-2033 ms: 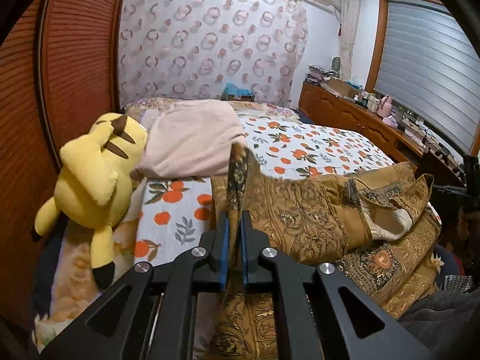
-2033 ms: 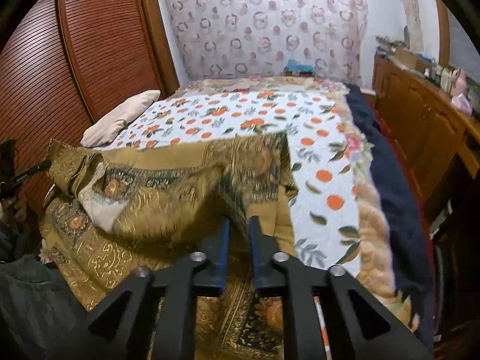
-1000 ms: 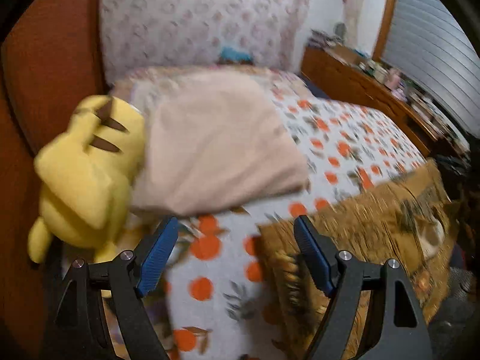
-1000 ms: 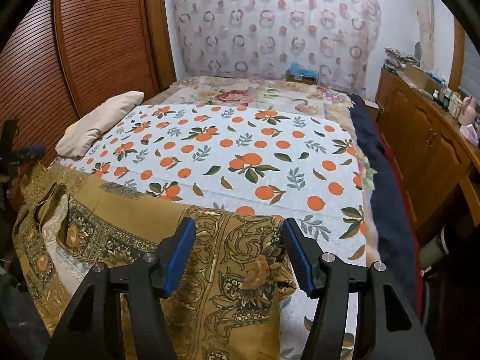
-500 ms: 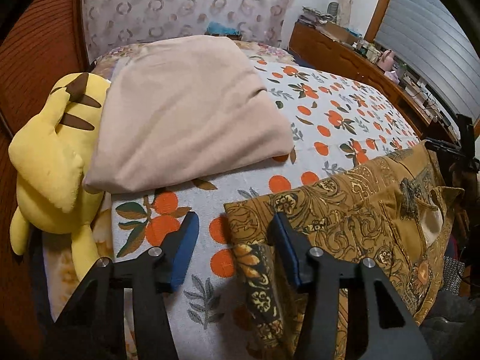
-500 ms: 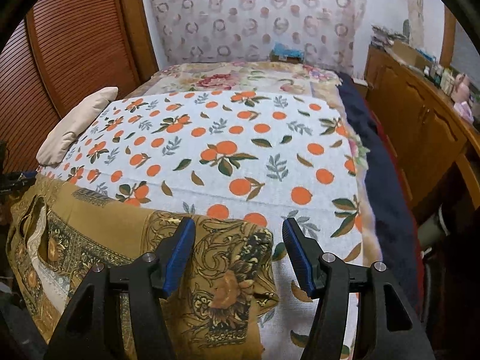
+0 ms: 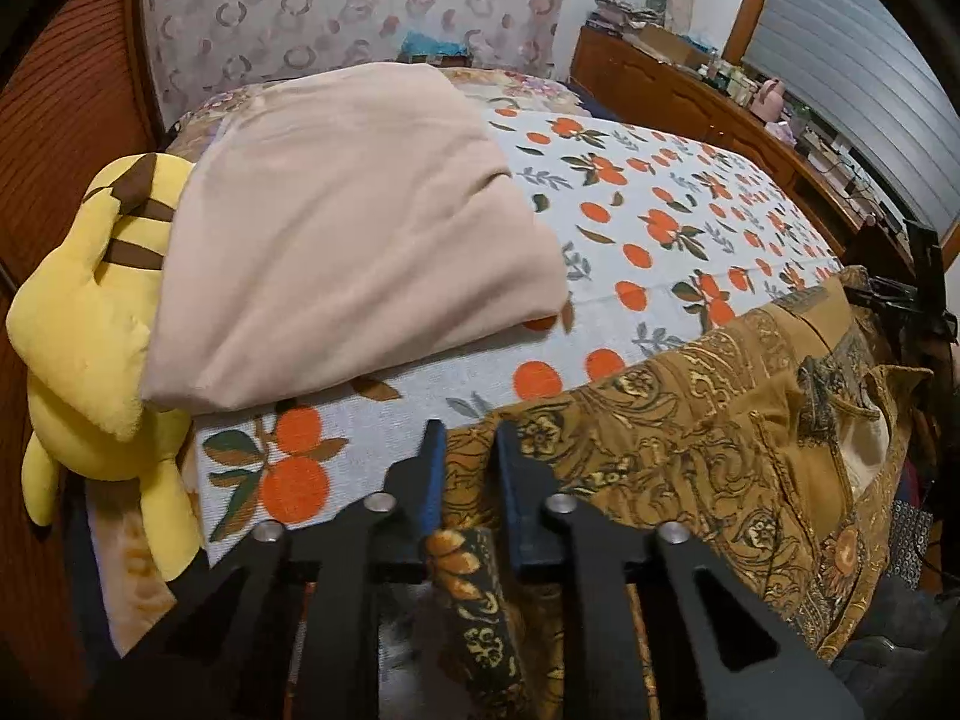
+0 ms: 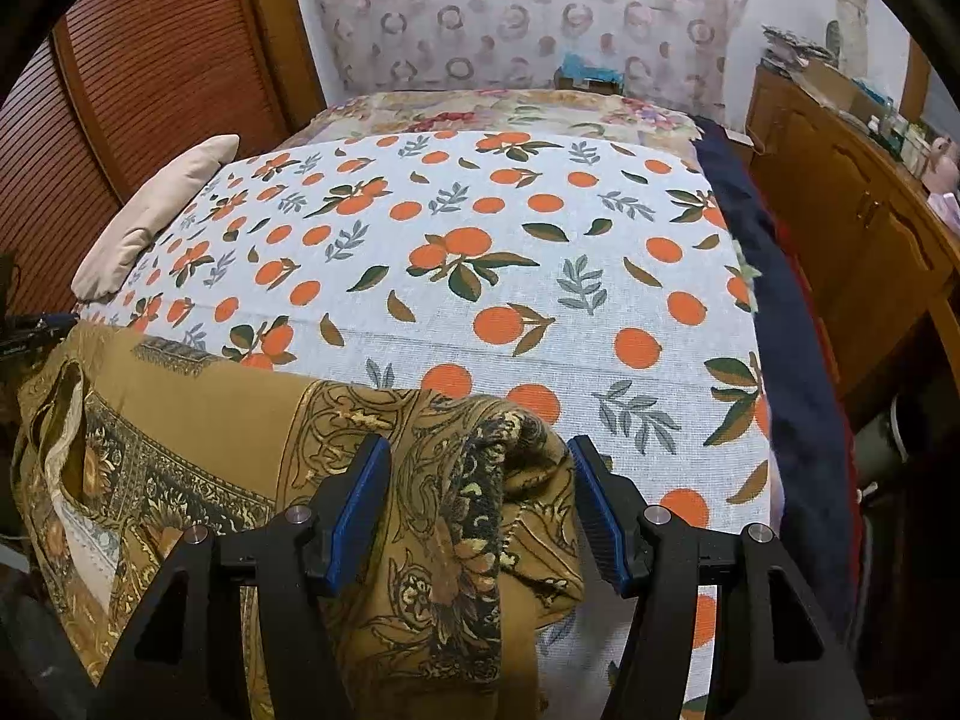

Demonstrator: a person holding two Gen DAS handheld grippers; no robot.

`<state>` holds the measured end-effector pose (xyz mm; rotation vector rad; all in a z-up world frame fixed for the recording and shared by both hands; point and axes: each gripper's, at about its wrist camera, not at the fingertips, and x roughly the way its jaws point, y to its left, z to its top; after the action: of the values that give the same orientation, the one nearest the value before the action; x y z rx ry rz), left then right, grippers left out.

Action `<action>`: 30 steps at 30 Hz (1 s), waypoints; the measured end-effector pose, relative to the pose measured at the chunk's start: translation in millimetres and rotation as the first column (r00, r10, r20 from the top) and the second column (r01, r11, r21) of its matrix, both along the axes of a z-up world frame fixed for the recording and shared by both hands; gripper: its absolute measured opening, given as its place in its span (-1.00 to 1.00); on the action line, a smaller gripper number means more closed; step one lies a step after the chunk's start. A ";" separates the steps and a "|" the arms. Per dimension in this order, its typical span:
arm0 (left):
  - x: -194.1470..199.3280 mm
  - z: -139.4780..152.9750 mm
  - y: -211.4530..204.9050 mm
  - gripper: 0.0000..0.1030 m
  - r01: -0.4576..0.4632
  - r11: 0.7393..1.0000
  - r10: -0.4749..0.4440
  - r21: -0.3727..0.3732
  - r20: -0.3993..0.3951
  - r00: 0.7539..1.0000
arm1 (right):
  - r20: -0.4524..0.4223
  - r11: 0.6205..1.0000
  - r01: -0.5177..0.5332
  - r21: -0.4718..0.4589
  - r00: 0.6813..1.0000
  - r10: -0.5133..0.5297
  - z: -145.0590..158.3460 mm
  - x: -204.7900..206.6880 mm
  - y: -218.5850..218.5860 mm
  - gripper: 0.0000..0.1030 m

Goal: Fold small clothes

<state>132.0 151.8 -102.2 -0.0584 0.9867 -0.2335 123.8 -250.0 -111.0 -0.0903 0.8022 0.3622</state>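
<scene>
A mustard-gold patterned shirt (image 7: 690,438) lies spread over the near edge of the bed and hangs off it. It also shows in the right wrist view (image 8: 198,420). My left gripper (image 7: 470,468) has its jaws closed to a narrow gap around the shirt's left corner, with a dark patterned hem hanging below the pads. My right gripper (image 8: 477,498) is open, its blue pads either side of the bunched right corner of the shirt, not pinching it.
The bed has an orange-fruit print sheet (image 8: 480,252). A beige pillow (image 7: 348,216) and a yellow plush toy (image 7: 84,324) lie at the left side. A wooden wardrobe (image 8: 150,78) stands left, a wooden dresser (image 8: 852,222) right.
Both grippers released the shirt onto the bed and opened. Since then the left jaws have narrowed around the shirt's left corner; the right gripper stays open over the bunched right corner.
</scene>
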 end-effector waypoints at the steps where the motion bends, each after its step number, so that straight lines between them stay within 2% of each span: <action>1: -1.2 0.2 -2.2 -0.78 0.004 1.000 -0.004 0.009 0.003 1.000 | 0.004 1.000 -0.009 0.002 1.000 0.009 -0.1 -0.8 0.6 -0.01; 2: -3.0 0.9 -4.7 -0.80 0.008 1.000 -0.009 0.022 0.007 1.000 | 0.004 1.000 -0.024 0.008 1.000 0.024 -0.3 -2.0 1.4 -0.12; 4: -5.9 3.6 -7.2 -0.83 0.006 0.999 -0.007 0.032 0.017 1.000 | 0.000 0.998 -0.057 0.029 0.998 0.057 -0.8 -5.3 3.1 -0.60; 6: -11.6 10.3 -8.0 -0.84 0.000 1.000 -0.001 0.031 0.043 0.999 | 0.024 0.998 -0.064 0.027 0.998 0.063 -0.9 -11.4 6.1 -0.73; 8: -19.5 20.5 -8.3 -0.85 -0.006 1.000 0.004 0.024 0.084 0.996 | 0.071 0.998 -0.055 0.002 0.996 0.055 1.7 -21.4 10.5 -0.78; 12: -39.1 53.5 -13.1 -0.86 -0.003 1.000 -0.001 0.023 0.191 0.982 | 0.192 0.999 -0.044 0.013 0.981 0.040 23.7 -48.0 12.3 -0.80; 16: -55.4 98.8 -20.7 -0.86 0.001 1.000 -0.009 0.026 0.307 0.952 | 0.331 0.998 -0.056 0.017 0.942 0.047 67.1 -82.1 16.8 -0.82; 19: -69.6 138.1 -27.8 -0.86 -0.004 0.999 -0.011 0.034 0.416 0.909 | 0.417 0.997 -0.072 0.028 0.907 0.053 104.3 -102.1 16.1 -0.82; 23: -91.8 193.4 -25.1 -0.86 -0.012 1.000 0.006 0.008 0.556 0.831 | 0.508 0.994 -0.086 0.060 0.860 0.043 155.3 -122.6 6.7 -0.82; 26: -101.7 223.2 -17.8 -0.86 -0.032 0.999 0.027 -0.003 0.620 0.784 | 0.565 0.992 -0.097 0.084 0.825 0.033 188.7 -138.9 -2.2 -0.82; 30: -99.6 251.9 -8.2 -0.86 -0.065 0.998 0.060 -0.017 0.673 0.737 | 0.632 0.989 -0.109 0.103 0.775 0.020 225.6 -157.8 -11.1 -0.82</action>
<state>32.4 143.6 149.7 0.0039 0.2492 -0.1671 -34.0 -261.1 114.6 -0.1057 0.1001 0.4171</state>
